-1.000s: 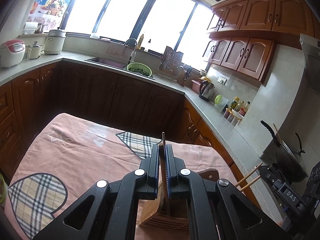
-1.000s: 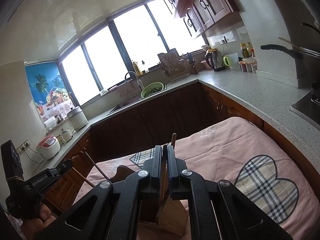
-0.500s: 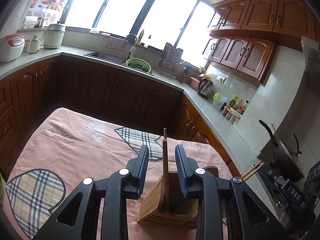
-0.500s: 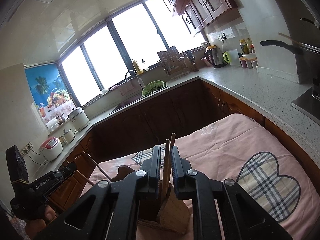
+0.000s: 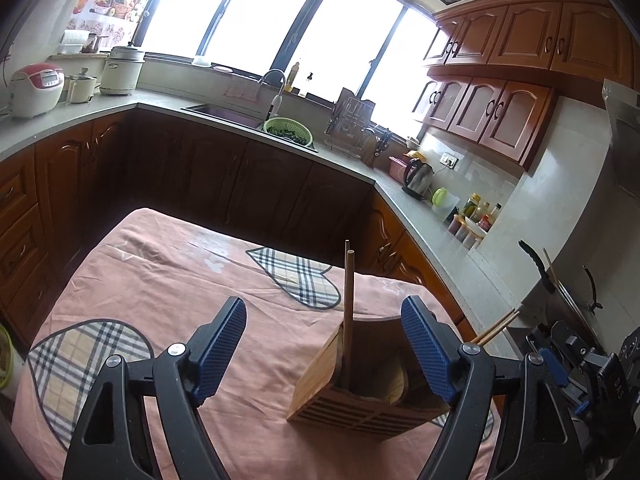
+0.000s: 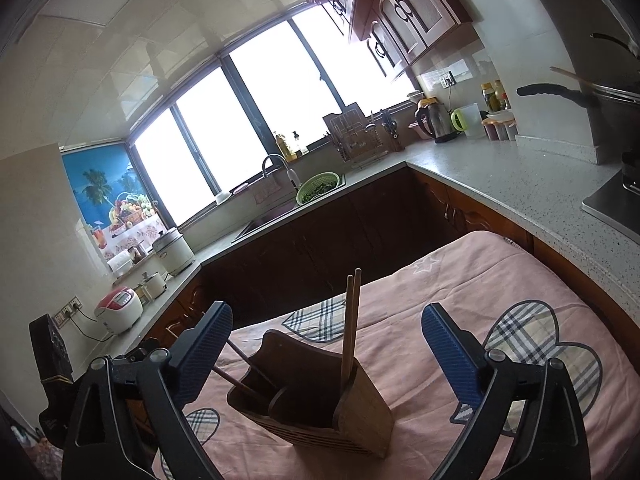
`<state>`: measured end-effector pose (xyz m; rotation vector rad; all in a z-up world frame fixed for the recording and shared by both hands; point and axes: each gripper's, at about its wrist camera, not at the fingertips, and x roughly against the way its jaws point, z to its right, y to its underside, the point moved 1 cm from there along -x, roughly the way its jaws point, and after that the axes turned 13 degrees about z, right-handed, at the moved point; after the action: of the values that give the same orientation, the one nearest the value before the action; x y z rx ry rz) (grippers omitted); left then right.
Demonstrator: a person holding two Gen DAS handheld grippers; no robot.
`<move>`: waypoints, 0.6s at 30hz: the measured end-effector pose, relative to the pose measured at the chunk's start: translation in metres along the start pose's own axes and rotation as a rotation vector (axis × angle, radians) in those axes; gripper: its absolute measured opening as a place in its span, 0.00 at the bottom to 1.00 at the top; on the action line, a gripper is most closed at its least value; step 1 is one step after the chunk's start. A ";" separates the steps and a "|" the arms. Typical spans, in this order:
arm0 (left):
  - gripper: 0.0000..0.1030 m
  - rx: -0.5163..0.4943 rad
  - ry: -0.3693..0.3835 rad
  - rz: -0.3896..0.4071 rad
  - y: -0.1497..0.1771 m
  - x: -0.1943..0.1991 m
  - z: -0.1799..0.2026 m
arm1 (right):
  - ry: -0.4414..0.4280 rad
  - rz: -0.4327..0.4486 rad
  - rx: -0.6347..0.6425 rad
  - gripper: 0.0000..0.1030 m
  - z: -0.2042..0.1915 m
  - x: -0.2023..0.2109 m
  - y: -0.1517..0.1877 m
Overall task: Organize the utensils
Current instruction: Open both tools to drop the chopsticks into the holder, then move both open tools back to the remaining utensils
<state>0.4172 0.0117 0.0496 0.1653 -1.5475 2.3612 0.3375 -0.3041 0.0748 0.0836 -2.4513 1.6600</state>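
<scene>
Standing on the pink tablecloth (image 5: 160,280), the wooden holder (image 5: 360,392) sits between both grippers. The left gripper (image 5: 328,356) has its jaws opening, pads clear of the upright chopsticks (image 5: 349,312) at its 12 o'clock. The right gripper (image 6: 332,352) is likewise opening; its pair of chopsticks (image 6: 350,328) stands untouched in the holder's right compartment, with another pair (image 6: 236,372) leaning toward 10 o'clock from the left compartment.

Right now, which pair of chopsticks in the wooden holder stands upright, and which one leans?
In the right wrist view, the upright pair stands at the right end of the wooden holder. The leaning pair slants out toward the left.
</scene>
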 end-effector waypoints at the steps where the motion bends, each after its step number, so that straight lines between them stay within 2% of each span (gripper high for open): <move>1: 0.77 0.001 0.003 -0.001 0.000 0.005 -0.001 | -0.005 -0.003 0.001 0.95 -0.001 0.003 0.001; 18: 0.78 -0.009 -0.010 -0.054 0.033 0.117 -0.019 | -0.033 -0.055 0.025 0.98 -0.012 0.074 0.032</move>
<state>0.2977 0.0393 0.0435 0.2141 -1.5382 2.3152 0.2618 -0.2771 0.0630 0.1821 -2.4295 1.6794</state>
